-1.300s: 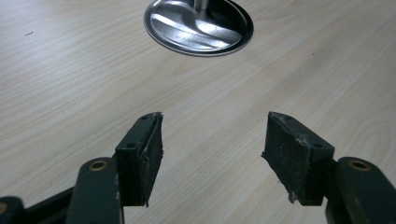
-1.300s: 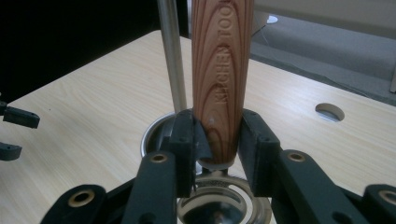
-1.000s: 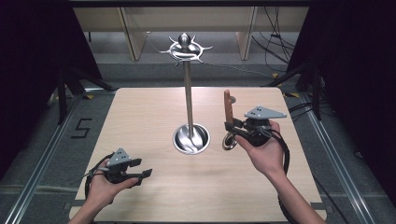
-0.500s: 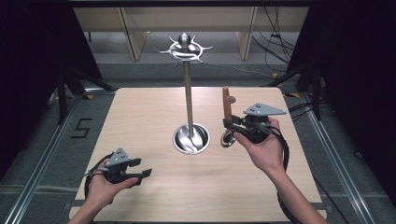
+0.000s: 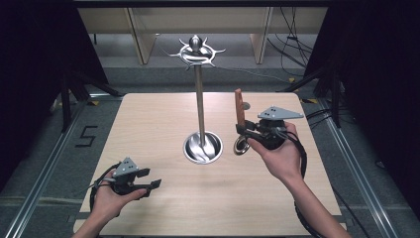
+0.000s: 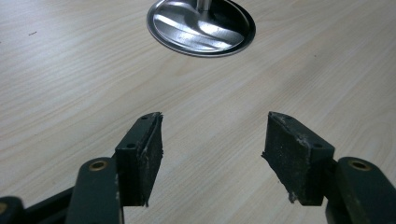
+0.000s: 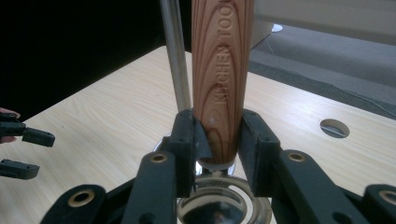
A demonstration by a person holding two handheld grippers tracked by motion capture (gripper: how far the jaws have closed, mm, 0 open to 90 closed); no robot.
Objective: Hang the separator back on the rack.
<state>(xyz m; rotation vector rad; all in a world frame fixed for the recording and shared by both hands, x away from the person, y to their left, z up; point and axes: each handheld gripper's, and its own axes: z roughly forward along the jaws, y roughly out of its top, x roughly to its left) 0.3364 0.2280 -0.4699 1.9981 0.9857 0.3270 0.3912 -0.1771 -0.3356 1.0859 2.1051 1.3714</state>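
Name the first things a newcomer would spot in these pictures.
The tall steel utensil stand rises from its round base at the table's middle, its hooked crown bare. Just to its right, the right gripper is shut on a wooden-handled kitchen tool, held upright with its metal ring end down. The left gripper rests open at the near left.

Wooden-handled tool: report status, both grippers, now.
Right gripper shut on wooden-handled tool, handle upright, metal ring end down. Left gripper open, empty, low over table. Steel stand close beside the tool.
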